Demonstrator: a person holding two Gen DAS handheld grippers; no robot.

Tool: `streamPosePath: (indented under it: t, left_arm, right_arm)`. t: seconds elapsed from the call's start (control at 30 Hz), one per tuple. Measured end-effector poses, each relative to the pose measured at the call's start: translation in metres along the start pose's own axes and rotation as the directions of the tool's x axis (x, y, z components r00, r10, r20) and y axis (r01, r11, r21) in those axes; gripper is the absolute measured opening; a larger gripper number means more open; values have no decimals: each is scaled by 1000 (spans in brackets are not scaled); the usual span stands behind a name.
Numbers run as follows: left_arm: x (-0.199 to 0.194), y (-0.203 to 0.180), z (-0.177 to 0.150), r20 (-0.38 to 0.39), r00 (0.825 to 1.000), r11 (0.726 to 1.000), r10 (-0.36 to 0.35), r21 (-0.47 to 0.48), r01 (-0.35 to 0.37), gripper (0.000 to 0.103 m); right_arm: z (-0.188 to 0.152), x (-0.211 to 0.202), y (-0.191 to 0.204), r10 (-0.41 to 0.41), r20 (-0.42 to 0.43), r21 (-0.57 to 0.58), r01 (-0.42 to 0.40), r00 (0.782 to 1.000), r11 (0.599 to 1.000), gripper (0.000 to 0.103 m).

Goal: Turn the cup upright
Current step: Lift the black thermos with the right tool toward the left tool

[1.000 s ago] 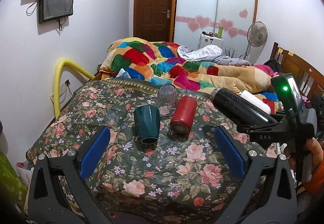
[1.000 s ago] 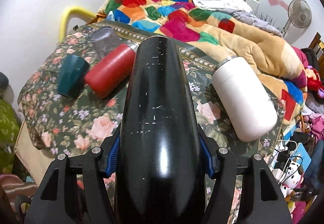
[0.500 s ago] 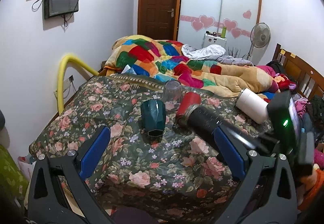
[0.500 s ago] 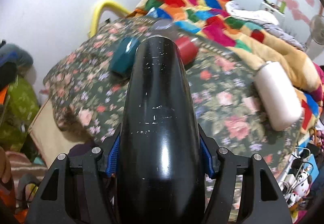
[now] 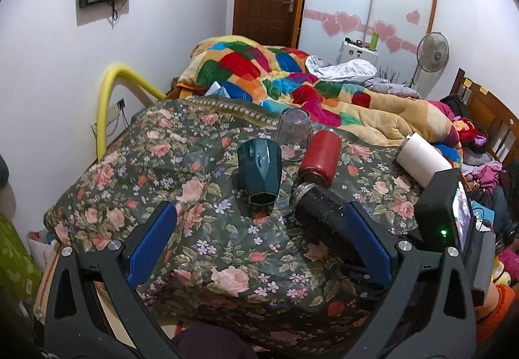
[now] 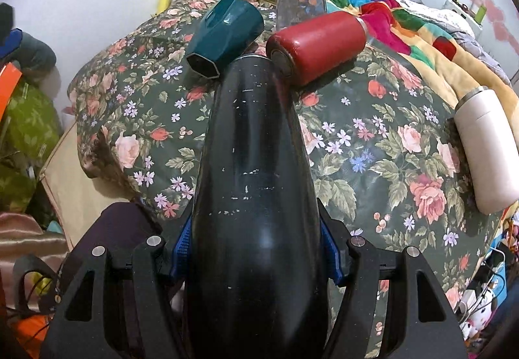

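My right gripper [image 6: 254, 248] is shut on a black flask [image 6: 253, 164], tilted with its metal-rimmed end low over the floral cloth; the flask also shows in the left wrist view [image 5: 319, 213]. Its far end sits close to a red flask [image 6: 316, 46] and a teal faceted cup [image 6: 225, 34], both lying on their sides. A clear glass [image 6: 300, 7] stands upside down behind them. A white flask [image 6: 483, 151] lies at the right. My left gripper [image 5: 259, 245] is open and empty, near the front edge, in front of the teal cup [image 5: 259, 171].
The floral cloth [image 5: 181, 171] covers the surface and drops off at the front and left. A colourful quilt [image 5: 292, 80] lies behind. A yellow rail [image 5: 108, 96] stands at the left by the wall. Clutter lies at the right.
My right gripper has brought the black flask down and forward toward the red flask and teal cup. The left gripper stays open, with the view shifting slightly.
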State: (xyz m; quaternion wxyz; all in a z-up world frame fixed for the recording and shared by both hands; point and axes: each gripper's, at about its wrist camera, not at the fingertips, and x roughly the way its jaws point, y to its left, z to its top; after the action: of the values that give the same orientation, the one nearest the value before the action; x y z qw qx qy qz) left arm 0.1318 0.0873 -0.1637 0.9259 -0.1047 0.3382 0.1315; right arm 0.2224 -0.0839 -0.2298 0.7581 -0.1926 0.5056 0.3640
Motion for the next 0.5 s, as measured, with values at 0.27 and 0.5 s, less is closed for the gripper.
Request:
streamPosePath:
  t: [0.27, 0.5]
  left_arm:
    - [17, -4, -3, -53, 998, 999, -39, -10, 38, 103]
    - [32, -13, -10, -110, 993, 999, -34, 8, 35, 103]
  right_arm:
    - [-7, 23, -8, -5, -65, -8, 5, 998, 1000, 61]
    - [-11, 31, -5, -18, -101, -4, 18, 995, 1000, 61]
